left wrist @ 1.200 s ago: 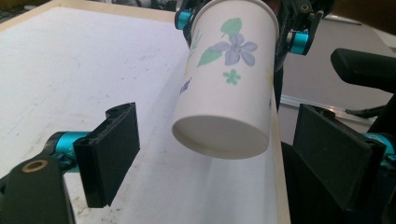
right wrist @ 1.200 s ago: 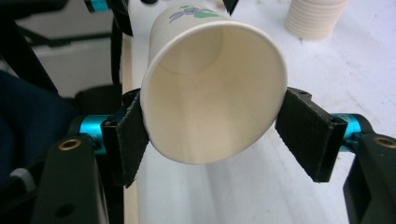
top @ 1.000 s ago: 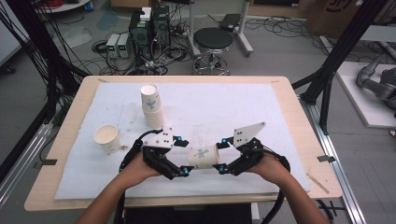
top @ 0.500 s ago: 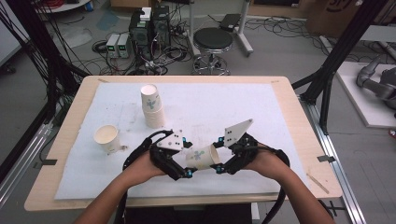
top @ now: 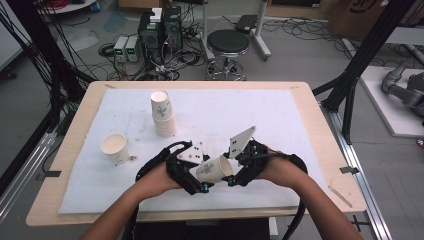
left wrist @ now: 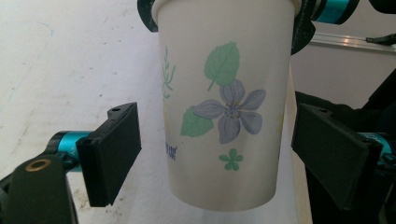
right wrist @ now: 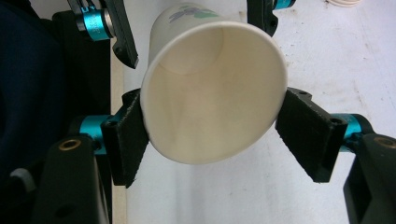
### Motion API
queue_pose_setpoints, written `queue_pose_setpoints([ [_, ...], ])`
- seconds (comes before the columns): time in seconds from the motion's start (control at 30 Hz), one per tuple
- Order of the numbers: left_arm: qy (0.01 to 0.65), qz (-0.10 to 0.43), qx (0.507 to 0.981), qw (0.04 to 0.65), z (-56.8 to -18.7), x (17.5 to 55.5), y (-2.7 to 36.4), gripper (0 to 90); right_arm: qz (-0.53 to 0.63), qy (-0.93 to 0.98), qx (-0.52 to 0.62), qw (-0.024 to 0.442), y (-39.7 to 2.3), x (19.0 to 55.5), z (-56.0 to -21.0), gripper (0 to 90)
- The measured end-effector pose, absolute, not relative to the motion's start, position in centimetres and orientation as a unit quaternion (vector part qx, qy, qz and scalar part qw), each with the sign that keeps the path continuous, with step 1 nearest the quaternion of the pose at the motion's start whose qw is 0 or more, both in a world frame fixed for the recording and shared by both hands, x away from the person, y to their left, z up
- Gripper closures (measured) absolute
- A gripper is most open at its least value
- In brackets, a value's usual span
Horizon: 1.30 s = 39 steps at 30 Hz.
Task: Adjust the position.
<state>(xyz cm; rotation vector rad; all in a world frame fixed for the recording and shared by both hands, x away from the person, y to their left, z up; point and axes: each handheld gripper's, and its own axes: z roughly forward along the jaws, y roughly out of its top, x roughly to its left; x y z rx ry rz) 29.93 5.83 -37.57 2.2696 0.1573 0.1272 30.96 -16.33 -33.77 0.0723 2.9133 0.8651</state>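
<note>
A white paper cup with a blue flower and green leaves [top: 214, 170] hangs tilted between both grippers above the table's front middle. My right gripper [right wrist: 217, 135] is shut on the cup [right wrist: 210, 107] near its open rim, and both pads press the wall. My left gripper [left wrist: 219, 149] is open around the cup's [left wrist: 224, 102] lower body, with a gap on each side of it. In the high view the left gripper [top: 199, 181] sits at the cup's base end and the right gripper [top: 232, 172] at its rim end.
A stack of the same paper cups [top: 163, 114] stands upright behind the hands, left of centre. A single cup [top: 115, 147] stands at the left. A white sheet [top: 280, 120] covers the wooden table [top: 320, 165].
Both hands and the cup have drifted slightly toward the front edge, and the cup is tipped a little more. The right gripper's hold looks unchanged.
</note>
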Motion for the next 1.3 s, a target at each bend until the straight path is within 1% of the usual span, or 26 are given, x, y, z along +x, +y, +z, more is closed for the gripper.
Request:
queue_pose_setpoints([
  [0.67, 0.057, 0.042, 0.918, 0.39, -38.1, 30.1, 5.0, 20.0, 0.258, 0.965, 0.005, 0.052, -15.1, 30.9, -33.8, 28.4],
  [0.7, 0.056, 0.042, 0.918, 0.39, -38.1, 30.1, 5.0, 20.6, 0.258, 0.964, 0.001, 0.057, -15.0, 30.9, -33.9, 28.4],
  [0.73, 0.057, 0.041, 0.918, 0.39, -38.1, 30.1, 5.0, 21.2, 0.253, 0.966, 0.009, 0.051, -15.0, 30.8, -33.9, 28.4],
  [0.97, 0.049, 0.037, 0.921, 0.384, -38.1, 30.2, 4.7, 24.9, 0.246, 0.968, 0.004, 0.052, -14.8, 30.8, -33.9, 28.4],
  [1.17, 0.056, 0.029, 0.92, 0.387, -38.3, 30.1, 4.5, 27.5, 0.24, 0.969, 0.001, 0.05, -14.6, 30.7, -34.1, 28.4],
  [1.27, 0.049, 0.025, 0.921, 0.385, -38.3, 30.1, 4.5, 32.5, 0.239, 0.97, 0.0, 0.051, -14.5, 30.7, -34.2, 28.4],
  [1.3, 0.049, 0.025, 0.921, 0.386, -38.3, 30.1, 4.4, 32.4, 0.24, 0.97, 0.001, 0.048, -14.5, 30.7, -34.2, 28.4],
])
